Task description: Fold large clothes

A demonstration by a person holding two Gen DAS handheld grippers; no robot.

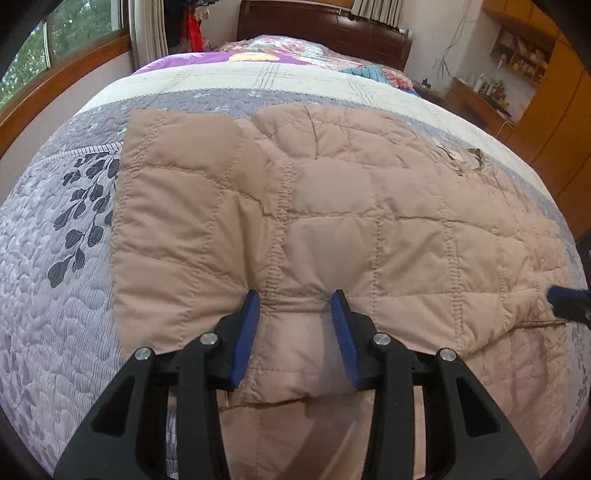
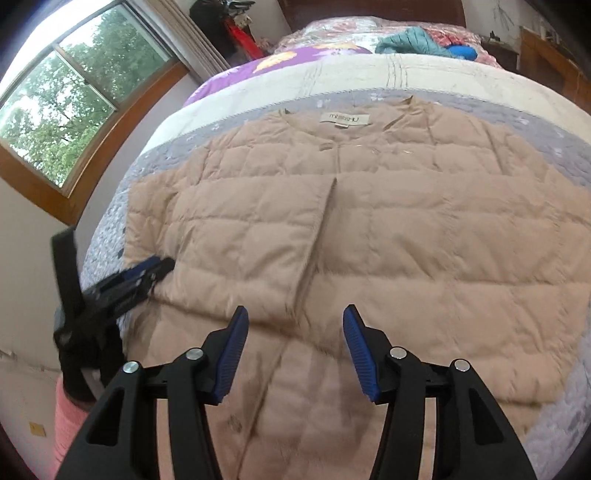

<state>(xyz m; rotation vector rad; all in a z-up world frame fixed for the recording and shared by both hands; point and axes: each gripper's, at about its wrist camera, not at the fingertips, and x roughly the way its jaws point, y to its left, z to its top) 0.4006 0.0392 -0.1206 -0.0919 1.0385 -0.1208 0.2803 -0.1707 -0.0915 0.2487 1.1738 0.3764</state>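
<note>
A beige quilted jacket [image 1: 332, 206] lies spread flat on the bed, front side up, with its collar label [image 2: 345, 118] at the far end. My left gripper [image 1: 295, 299] is open, its blue pads on either side of a puffed fold at the jacket's near hem by the left sleeve. It also shows in the right wrist view [image 2: 147, 273] at the jacket's left edge. My right gripper [image 2: 293, 315] is open and hovers over the jacket's lower front, near the centre opening. Its tip shows in the left wrist view [image 1: 565, 299] at the right.
The bed has a grey patterned quilt [image 1: 55, 258] and a cream band [image 1: 258, 79] further back. Bright folded bedding and a teal garment [image 2: 413, 40] lie near the dark headboard [image 1: 325, 26]. A window [image 2: 62, 96] is on the left, wooden cabinets [image 1: 546, 110] on the right.
</note>
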